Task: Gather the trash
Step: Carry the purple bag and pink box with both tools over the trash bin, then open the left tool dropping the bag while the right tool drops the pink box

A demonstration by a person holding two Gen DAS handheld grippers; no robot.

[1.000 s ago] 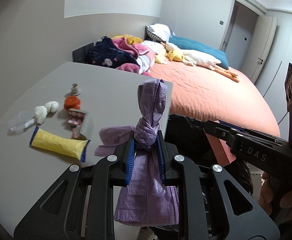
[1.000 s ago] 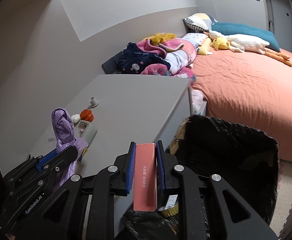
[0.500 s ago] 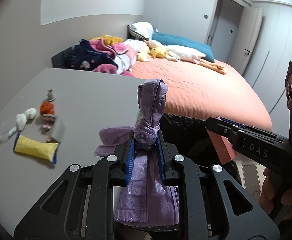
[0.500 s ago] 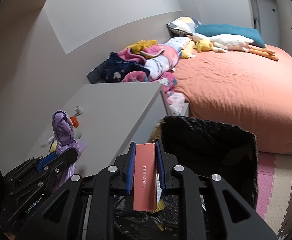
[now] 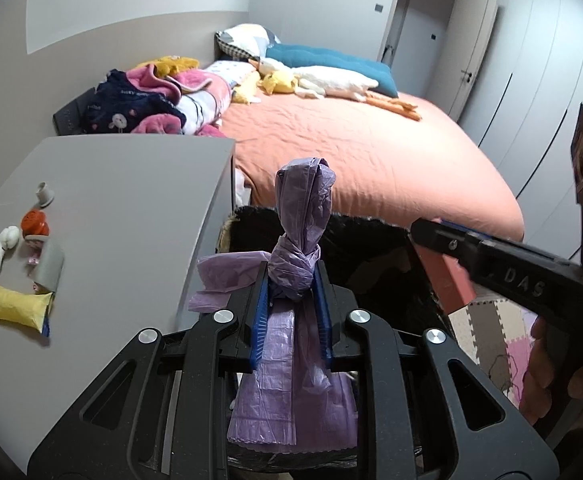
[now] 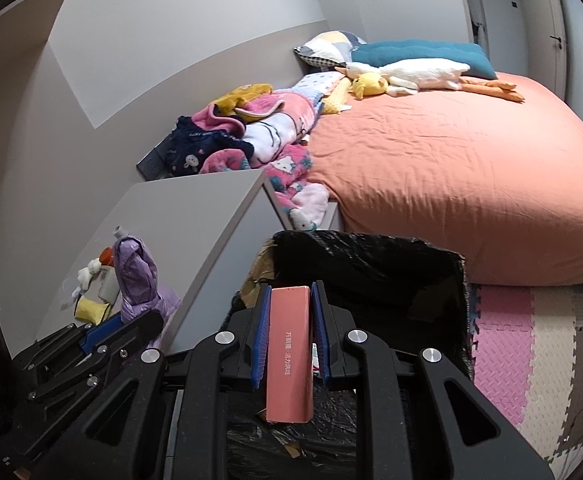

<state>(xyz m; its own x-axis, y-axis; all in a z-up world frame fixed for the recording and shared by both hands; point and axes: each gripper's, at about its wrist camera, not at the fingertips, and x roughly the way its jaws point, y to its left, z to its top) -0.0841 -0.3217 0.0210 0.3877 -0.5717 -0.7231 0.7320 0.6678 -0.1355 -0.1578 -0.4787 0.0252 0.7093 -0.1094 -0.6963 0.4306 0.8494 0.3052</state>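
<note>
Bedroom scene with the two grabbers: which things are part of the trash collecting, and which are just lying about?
Part of the job:
- knotted purple bag, between the left gripper's opening jaws
- pink box in the right gripper
- black-lined bin
- yellow packet on the grey table

Lying about:
- orange bed
- plush goose
- blanket pile

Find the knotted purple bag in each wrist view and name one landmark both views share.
Left wrist view: the knotted purple bag stands at centre, between the left tongs, whose jaws are opening.
Right wrist view: it is at lower left, beside the grey table.
Shared landmark: the black-lined trash bin.
</note>
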